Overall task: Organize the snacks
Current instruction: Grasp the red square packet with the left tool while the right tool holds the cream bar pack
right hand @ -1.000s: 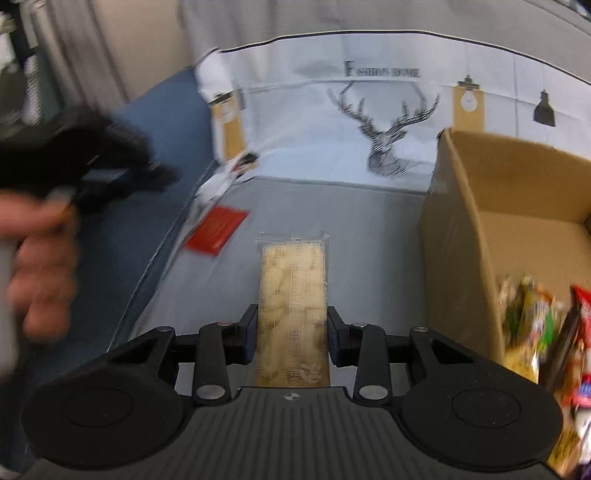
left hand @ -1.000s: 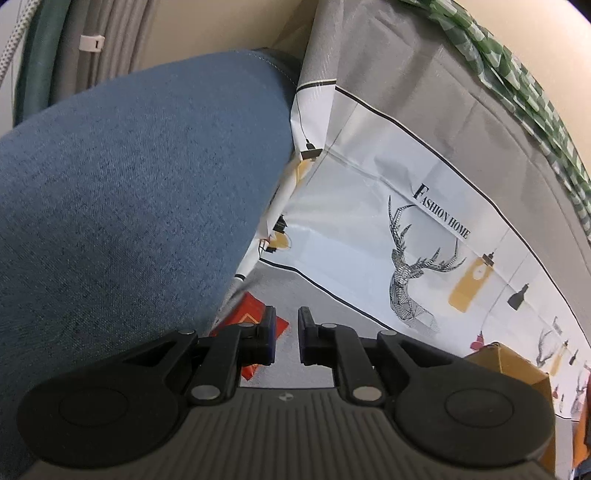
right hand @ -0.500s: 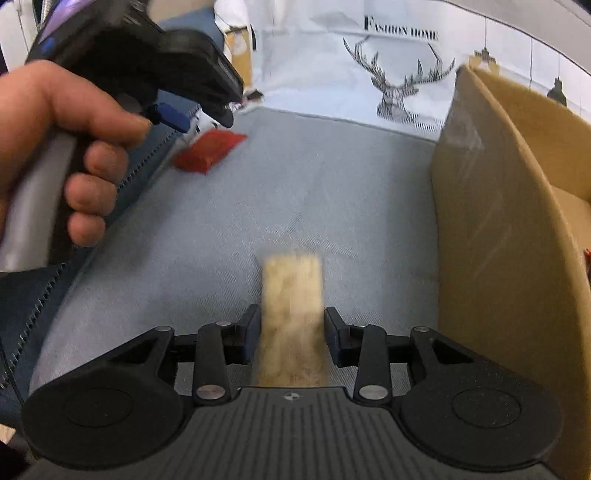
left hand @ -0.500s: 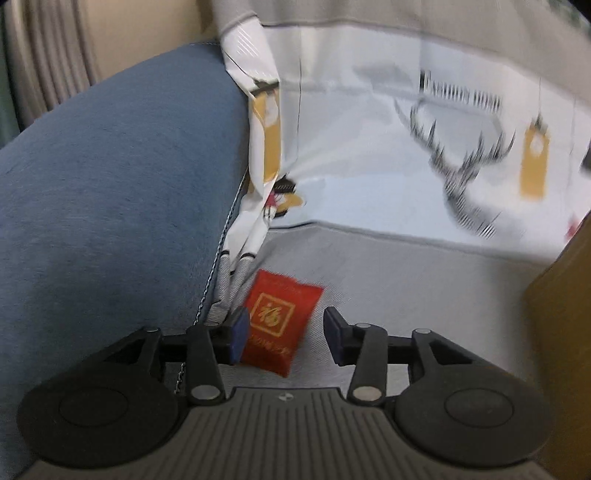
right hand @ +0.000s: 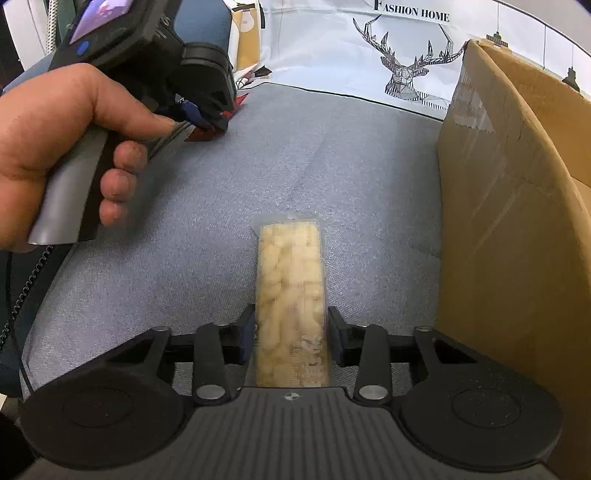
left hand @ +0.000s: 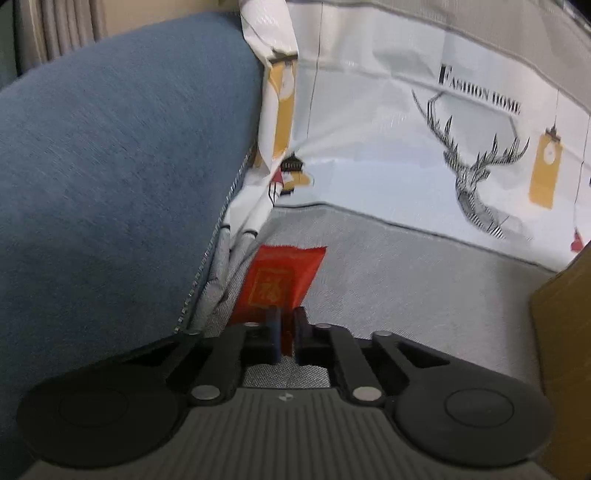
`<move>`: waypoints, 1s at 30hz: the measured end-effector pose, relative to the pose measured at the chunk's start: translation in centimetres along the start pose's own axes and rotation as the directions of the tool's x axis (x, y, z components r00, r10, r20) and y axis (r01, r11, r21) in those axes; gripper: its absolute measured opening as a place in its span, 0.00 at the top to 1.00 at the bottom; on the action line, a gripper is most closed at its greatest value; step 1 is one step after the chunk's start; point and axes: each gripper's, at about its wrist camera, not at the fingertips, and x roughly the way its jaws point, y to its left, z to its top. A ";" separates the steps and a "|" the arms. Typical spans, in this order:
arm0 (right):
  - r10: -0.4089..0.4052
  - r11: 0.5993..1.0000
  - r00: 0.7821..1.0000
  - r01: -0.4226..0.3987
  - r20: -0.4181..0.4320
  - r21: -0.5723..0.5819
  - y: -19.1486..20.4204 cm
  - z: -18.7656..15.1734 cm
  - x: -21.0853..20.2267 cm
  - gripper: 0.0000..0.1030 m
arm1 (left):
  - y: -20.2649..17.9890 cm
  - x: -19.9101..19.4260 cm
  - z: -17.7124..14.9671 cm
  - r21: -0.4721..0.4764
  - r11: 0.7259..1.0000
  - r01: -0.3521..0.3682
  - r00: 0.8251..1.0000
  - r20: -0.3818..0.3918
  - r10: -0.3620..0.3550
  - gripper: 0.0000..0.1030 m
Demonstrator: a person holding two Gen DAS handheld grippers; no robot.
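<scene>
Beside the brown cardboard box [right hand: 517, 229], a clear cracker packet [right hand: 290, 295] is clamped by the right gripper [right hand: 291, 334]; the left gripper [left hand: 285, 332], released earlier, is now closed on a red foil sachet [left hand: 280, 280].

This looks like a home living room. A blue fabric sofa arm [left hand: 110, 166] rises beside a grey seat [right hand: 295, 155] draped in a cover [left hand: 406, 147] printed with a deer and "Fashion Home". Pleated curtains [left hand: 62, 26] hang behind, and a cardboard box [right hand: 517, 221] sits on the seat.

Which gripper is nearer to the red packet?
Left. The left gripper is closed on the near edge of the red packet; the right gripper is well back across the cushion, gripping the cracker pack.
</scene>
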 end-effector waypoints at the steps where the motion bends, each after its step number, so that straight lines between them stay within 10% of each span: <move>1: 0.002 1.000 1.000 -0.002 0.003 0.002 0.0 0.0 -0.1 0.63 | 0.1 -0.9 0.1 -0.018 1.000 0.015 1.000 0.007 -0.015 0.96; 9: 0.008 1.000 1.000 -0.009 0.018 0.028 -0.3 -0.2 -0.9 0.63 | 3.3 -6.2 -1.4 -0.292 0.932 0.213 0.968 -0.065 -0.241 0.99; 15: 0.029 0.999 1.000 -0.029 -0.001 0.031 -0.3 -0.4 -1.4 0.63 | 0.8 -9.9 -5.0 -0.230 0.944 0.238 0.951 -0.141 -0.274 0.97; 30: 0.059 0.998 0.998 -0.058 -0.021 0.030 -0.1 -0.4 -1.5 0.60 | 1.0 -7.4 -5.5 -0.205 0.974 0.101 0.975 -0.173 -0.138 0.57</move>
